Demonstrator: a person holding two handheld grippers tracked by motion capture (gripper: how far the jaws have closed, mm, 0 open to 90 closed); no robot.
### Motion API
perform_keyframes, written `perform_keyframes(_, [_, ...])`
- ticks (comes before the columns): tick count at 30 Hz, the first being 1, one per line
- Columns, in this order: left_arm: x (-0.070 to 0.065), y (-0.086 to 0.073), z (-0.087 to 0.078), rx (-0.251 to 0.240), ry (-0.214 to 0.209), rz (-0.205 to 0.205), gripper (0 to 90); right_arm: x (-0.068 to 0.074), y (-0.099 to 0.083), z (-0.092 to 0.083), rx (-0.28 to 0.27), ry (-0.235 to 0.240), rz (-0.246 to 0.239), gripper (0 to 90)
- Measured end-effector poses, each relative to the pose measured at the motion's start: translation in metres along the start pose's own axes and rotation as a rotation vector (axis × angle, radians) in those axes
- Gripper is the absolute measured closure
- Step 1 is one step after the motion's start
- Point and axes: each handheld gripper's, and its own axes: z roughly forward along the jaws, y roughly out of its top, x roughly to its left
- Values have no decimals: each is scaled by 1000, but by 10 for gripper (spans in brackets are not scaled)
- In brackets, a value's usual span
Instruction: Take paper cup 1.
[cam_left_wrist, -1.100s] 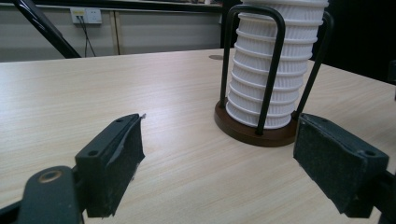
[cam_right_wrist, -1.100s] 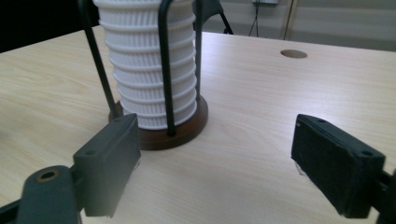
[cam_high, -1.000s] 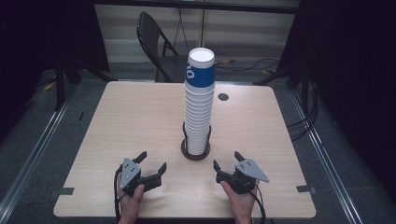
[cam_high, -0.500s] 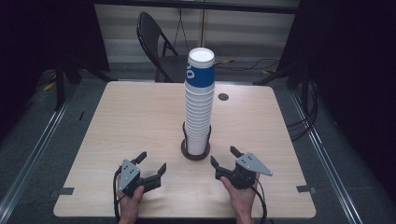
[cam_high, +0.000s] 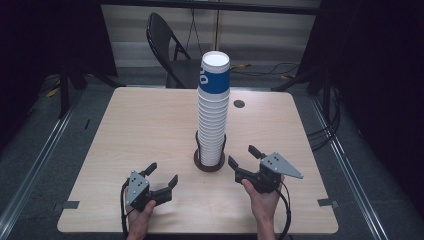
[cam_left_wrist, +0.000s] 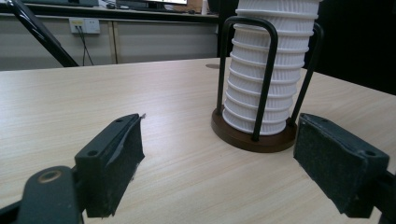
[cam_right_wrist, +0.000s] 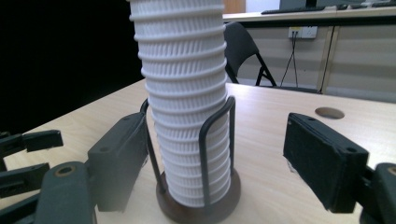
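Note:
A tall stack of white ribbed paper cups (cam_high: 212, 125), its top cup wrapped in blue (cam_high: 215, 77), stands in a black wire holder with a round brown base (cam_high: 208, 164) at the table's middle. My right gripper (cam_high: 241, 155) is open just right of the base, jaws pointing at it. In the right gripper view the stack (cam_right_wrist: 182, 93) rises close between the open jaws of the right gripper (cam_right_wrist: 217, 130). My left gripper (cam_high: 162, 173) is open near the front edge, left of the holder. In the left gripper view the left gripper (cam_left_wrist: 219, 140) is empty, with the holder (cam_left_wrist: 254, 135) ahead.
The light wooden table (cam_high: 130, 125) has a round cable hole (cam_high: 239, 104) behind the stack. A black folding chair (cam_high: 167, 45) stands beyond the far edge. Cables lie on the floor at the right (cam_high: 325, 125). The left gripper (cam_right_wrist: 28, 154) shows at the right gripper view's left edge.
My right gripper has moved forward and left toward the cup holder's base, still open. The left gripper and the stack have not moved.

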Motion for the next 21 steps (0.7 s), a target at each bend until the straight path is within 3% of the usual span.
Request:
perform_keyframes(11, [0,0,1,9,-9,8,154,1,27,2,-13,36,-29,196])
perform_keyframes(21, [0,0,0,4,-4,2,154,6,66,11,-47,89,-77,197])
